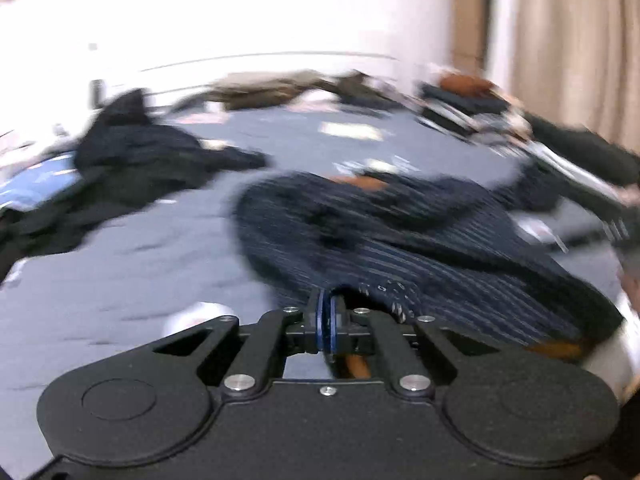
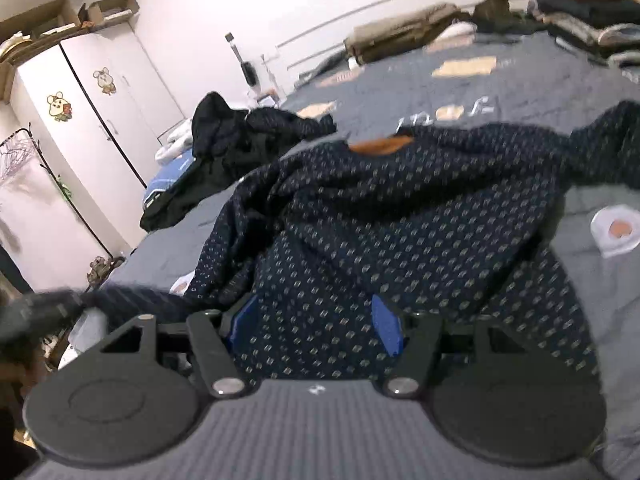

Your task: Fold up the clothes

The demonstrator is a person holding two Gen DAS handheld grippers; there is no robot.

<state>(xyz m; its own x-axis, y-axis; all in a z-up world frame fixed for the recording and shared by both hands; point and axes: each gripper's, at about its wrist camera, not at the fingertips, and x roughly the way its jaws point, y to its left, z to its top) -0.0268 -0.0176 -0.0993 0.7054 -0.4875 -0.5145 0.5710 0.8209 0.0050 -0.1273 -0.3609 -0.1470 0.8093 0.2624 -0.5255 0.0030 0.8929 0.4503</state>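
A bed (image 2: 460, 80) with a grey-blue printed cover is seen filling both views. A white wardrobe (image 2: 80, 120) with two cartoon stickers is seen at 9 o'clock in the right wrist view, cardboard boxes (image 2: 60, 16) on top of it. A beige curtain (image 1: 580, 40) is seen at 2 o'clock in the left wrist view.

The navy dotted shirt (image 2: 380, 220), orange at the neck, is spread rumpled on the bed at centre, directly ahead of both tongs. A pile of dark clothes (image 2: 240, 136) is seen at 10 o'clock, partly over a light blue garment (image 2: 172, 172). Folded stacks (image 2: 580, 8) are placed at the far edge at 1 o'clock, a brown item on top; olive-tan folded clothes (image 2: 400, 36) beside them at 12 o'clock.

The left tongs (image 1: 329, 316) are shown closed, blue pads pressed together, shirt fabric just beside the tips at 1 o'clock; whether fabric is pinched cannot be told through the blur. The right tongs (image 2: 314, 326) are held wide apart over the near shirt edge, fabric lying between the pads (image 2: 386, 328), not pressed.
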